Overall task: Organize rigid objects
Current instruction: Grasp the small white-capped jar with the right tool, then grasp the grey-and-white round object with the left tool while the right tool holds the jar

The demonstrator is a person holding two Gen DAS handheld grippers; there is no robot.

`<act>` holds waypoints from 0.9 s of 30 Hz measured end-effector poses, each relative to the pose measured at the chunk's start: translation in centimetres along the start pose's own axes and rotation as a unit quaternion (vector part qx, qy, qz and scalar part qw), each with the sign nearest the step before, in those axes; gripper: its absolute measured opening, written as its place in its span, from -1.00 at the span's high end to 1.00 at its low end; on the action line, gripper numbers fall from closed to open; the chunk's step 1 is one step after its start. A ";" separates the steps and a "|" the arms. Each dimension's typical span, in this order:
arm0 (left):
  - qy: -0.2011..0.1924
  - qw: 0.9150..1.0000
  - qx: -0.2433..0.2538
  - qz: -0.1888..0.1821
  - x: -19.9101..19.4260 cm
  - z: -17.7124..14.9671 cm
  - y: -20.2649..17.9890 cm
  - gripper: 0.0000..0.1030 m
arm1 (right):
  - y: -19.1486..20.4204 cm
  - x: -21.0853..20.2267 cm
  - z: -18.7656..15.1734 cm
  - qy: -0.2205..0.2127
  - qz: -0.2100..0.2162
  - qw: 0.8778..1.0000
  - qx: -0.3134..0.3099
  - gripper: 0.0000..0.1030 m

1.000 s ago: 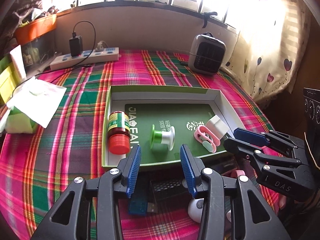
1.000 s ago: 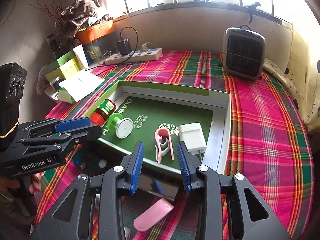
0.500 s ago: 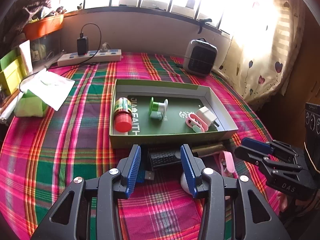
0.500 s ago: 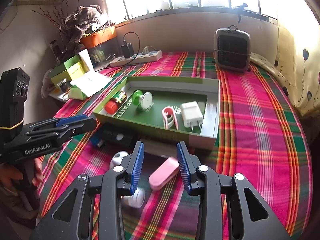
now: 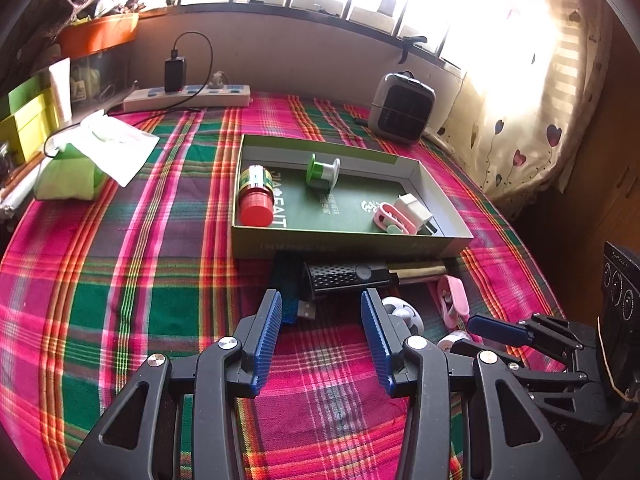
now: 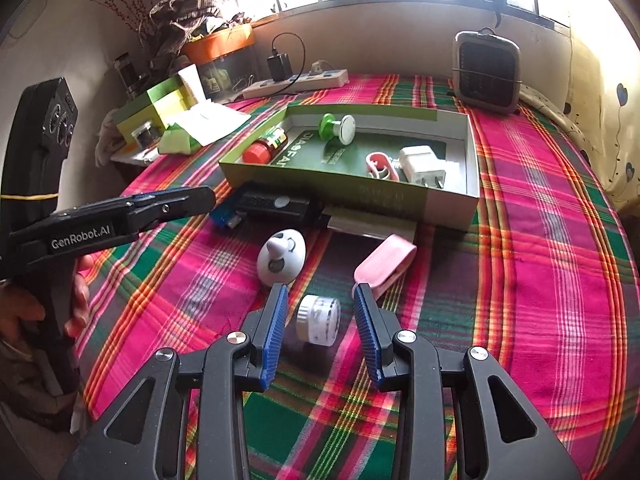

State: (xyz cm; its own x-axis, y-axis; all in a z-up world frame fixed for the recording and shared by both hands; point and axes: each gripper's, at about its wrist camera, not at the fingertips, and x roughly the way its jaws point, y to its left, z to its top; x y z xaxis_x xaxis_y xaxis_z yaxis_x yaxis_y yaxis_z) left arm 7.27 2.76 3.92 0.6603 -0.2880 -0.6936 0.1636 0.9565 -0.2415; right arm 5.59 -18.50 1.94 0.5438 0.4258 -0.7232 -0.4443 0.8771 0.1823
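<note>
Picking is staged: four items are already in the tray point(image 6: 472, 200), the rest are left on the counter point(image 6: 560, 280). Right hand-held gripper point(image 6: 320, 316) is held apart, empty, the jar point(image 6: 318, 320) lying between its jaws, untouched. Left hand-held gripper point(image 5: 320, 324) is also apart, empty, the USB stick point(image 5: 294, 304) just ahead. Next, the right is to be lowered and closed.

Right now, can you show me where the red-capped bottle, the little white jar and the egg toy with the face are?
red-capped bottle point(image 5: 256, 209): left wrist view, on its red cap.
little white jar point(image 6: 319, 319): right wrist view, on its side.
egg toy point(image 6: 281, 261): right wrist view, on its face.
</note>
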 end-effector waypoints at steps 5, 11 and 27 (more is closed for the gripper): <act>0.004 1.000 -0.002 -0.001 -0.1 -0.4 0.4 0.21 | 0.6 0.8 -0.5 0.014 -0.009 1.000 -0.005 0.31; 0.009 1.000 -0.003 -0.005 0.0 -0.9 0.7 0.21 | 0.8 1.2 -1.0 0.020 -0.021 1.000 -0.001 0.31; 0.035 0.999 0.007 -0.024 1.5 -1.3 -0.4 0.21 | 0.7 1.3 -1.3 0.021 -0.027 0.999 -0.003 0.62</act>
State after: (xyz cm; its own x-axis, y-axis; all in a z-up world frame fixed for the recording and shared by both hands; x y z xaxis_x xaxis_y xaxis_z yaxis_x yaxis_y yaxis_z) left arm 7.27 1.90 2.07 0.5993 -0.3355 -0.7268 0.2040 0.9420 -0.2667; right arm 5.05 -17.66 0.28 0.5375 0.3680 -0.7588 -0.4193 0.8973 0.1381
